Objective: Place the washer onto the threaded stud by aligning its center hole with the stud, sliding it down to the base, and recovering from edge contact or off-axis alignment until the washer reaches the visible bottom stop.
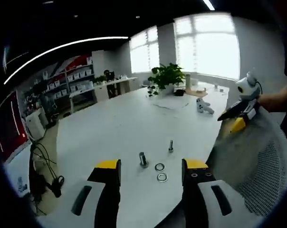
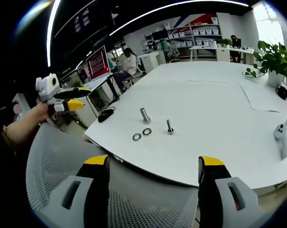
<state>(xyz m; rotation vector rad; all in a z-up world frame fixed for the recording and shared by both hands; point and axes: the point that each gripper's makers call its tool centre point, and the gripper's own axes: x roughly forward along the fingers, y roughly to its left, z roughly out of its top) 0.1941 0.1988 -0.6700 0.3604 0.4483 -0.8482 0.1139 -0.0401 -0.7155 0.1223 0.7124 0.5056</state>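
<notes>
In the left gripper view, the left gripper [image 1: 152,173] is held over the near edge of the white table [image 1: 115,128] with its jaws set wide apart and nothing between them. Two washers lie flat on the table just ahead of the jaws: the nearer washer [image 1: 162,177] and the farther washer [image 1: 159,166], close together, center holes facing up. Two studs stand upright beyond them, long axes vertical: the thick stud [image 1: 143,159] left of the washers and the thin stud [image 1: 171,146] farther back. In the right gripper view, the right gripper [image 2: 154,178] is over a mesh chair back [image 2: 134,204], jaws likewise wide apart and empty, well short of the table. There the washers [image 2: 142,134] lie flat, side by side, near the table edge, below the thick stud [image 2: 145,115] and left of the thin stud [image 2: 169,127].
</notes>
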